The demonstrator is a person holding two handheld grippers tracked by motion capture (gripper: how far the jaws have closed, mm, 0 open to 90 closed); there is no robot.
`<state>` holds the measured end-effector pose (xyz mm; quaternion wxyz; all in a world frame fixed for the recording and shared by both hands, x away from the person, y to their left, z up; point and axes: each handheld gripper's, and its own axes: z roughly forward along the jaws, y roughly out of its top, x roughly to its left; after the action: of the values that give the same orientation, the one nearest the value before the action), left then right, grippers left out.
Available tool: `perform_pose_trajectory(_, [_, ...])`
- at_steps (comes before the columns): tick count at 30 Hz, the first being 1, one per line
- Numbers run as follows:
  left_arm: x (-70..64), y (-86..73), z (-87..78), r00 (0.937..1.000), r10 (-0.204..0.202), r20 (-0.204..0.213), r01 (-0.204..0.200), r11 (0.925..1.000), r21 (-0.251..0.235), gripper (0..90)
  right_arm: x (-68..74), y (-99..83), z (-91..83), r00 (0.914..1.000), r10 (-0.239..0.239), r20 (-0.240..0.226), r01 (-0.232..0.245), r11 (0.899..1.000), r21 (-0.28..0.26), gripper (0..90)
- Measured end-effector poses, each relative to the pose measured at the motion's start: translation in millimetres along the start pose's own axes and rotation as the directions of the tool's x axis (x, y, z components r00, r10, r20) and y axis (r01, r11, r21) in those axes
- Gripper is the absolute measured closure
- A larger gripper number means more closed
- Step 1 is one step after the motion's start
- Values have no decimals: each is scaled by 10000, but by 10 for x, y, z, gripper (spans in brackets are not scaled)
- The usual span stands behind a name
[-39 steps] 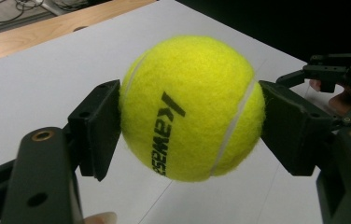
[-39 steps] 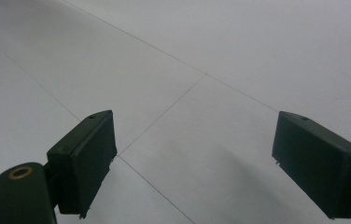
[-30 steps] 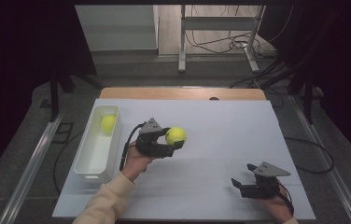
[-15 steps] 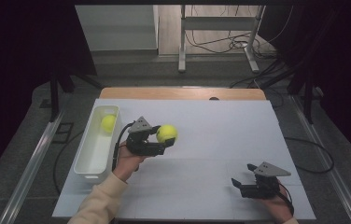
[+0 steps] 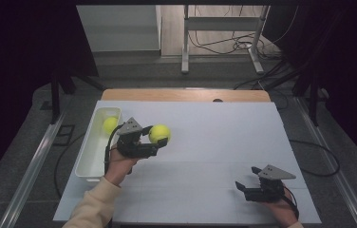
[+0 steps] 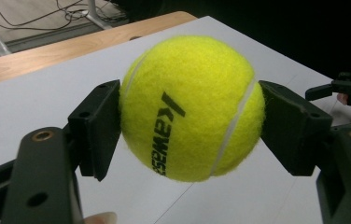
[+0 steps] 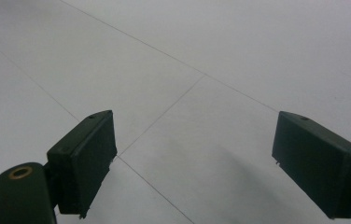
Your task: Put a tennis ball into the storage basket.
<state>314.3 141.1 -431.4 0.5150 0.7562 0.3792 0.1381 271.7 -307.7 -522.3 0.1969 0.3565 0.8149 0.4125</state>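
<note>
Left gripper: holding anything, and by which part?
Yes: the tennis ball, clamped across its middle between both fingers. Right gripper holds nothing.

Location type: laboratory or recording studio. Indicators: a white counter on a wooden base, enclosed by black curtains; loose cables on the floor behind; a metal stand at the rear; aluminium rails along both sides.

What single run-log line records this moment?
left hand-held gripper: shut on tennis ball | right hand-held gripper: open | tray: second ball
</note>
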Motion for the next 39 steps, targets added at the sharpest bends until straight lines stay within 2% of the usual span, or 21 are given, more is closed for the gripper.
perform_pose_trajectory(23, [212,-60,-366,9962,-439,-756,405,9981,-463,267,-1,1,3,10000,23,-27,-23,10000,-9,139])
perform_pose_trajectory(33, [332,-126,-525,9908,-747,-1129,676,9956,-651,266,-4,3,-1,10000,8,26,-8,10000,5,140])
perform_pose_trajectory(38, [394,-177,-612,9864,-917,-1365,822,9939,-735,267,-4,2,-2,10000,14,35,-14,10000,-1,140])
perform_pose_trajectory(39, [429,-206,-659,9838,-1004,-1482,897,9930,-771,267,-2,3,1,10000,11,13,-11,10000,-20,139])
